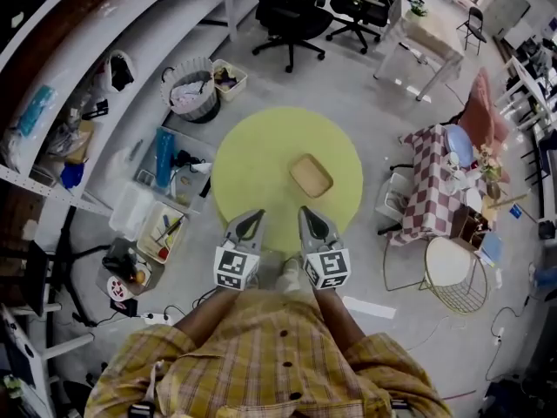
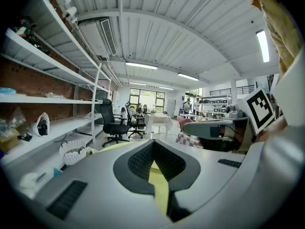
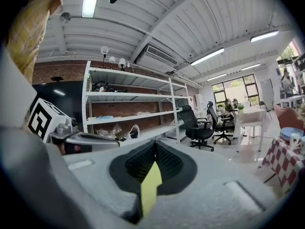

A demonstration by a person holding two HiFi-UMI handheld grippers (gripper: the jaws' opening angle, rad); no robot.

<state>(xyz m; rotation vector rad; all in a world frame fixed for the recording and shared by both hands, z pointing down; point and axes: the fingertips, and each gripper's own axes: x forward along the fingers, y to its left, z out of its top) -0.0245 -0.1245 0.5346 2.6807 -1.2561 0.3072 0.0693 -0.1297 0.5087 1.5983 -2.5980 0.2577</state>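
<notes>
Gray floor point(image 1: 392, 133) fills a big workroom, with a round yellow counter point(image 1: 252, 155) in the middle. A small tan tray point(image 1: 311, 175) lies near the counter's middle, and it is empty. Nothing has been picked up yet, by the look of it. The left hand-held gripper point(image 1: 251, 219) and the right hand-held gripper point(image 1: 311, 216) hang side by side over the counter's 6 o'clock edge. Each one has its jaws together with nothing between them. The tray sits at 12 o'clock from the right one, apart from both. On the floor at 10 o'clock stands a white basket point(image 1: 200, 111) with crumpled stuff inside. At 8 o'clock an open box point(image 1: 146, 225) holds small tools.
</notes>
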